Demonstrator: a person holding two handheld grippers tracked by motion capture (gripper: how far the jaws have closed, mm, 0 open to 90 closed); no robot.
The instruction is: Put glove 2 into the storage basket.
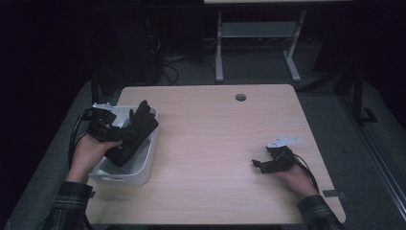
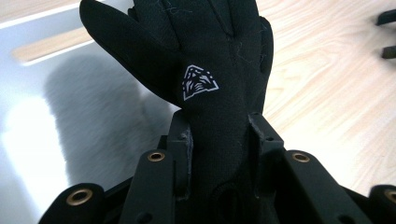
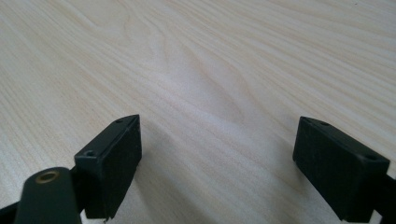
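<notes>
A black glove (image 1: 143, 125) with a small white triangular logo (image 2: 199, 83) is held over a white bin (image 1: 149, 153) at the table's left edge. My left gripper (image 1: 119, 133) is shut on the glove, its pads pinching it just below the logo (image 2: 219, 135). The glove's fingers point away from the gripper, and its lower end dips into the bin. My right gripper (image 1: 261, 165) rests low over the table at the right, held in a hand. Its jaws (image 3: 217, 154) stand wide apart with only bare wood between them.
The light wooden table (image 1: 215, 143) has a round cable hole (image 1: 241, 97) near its far edge. The bin's pale inner wall (image 2: 70, 116) lies under the glove. Beyond the table a white desk frame (image 1: 219, 48) stands on dark floor with cables.
</notes>
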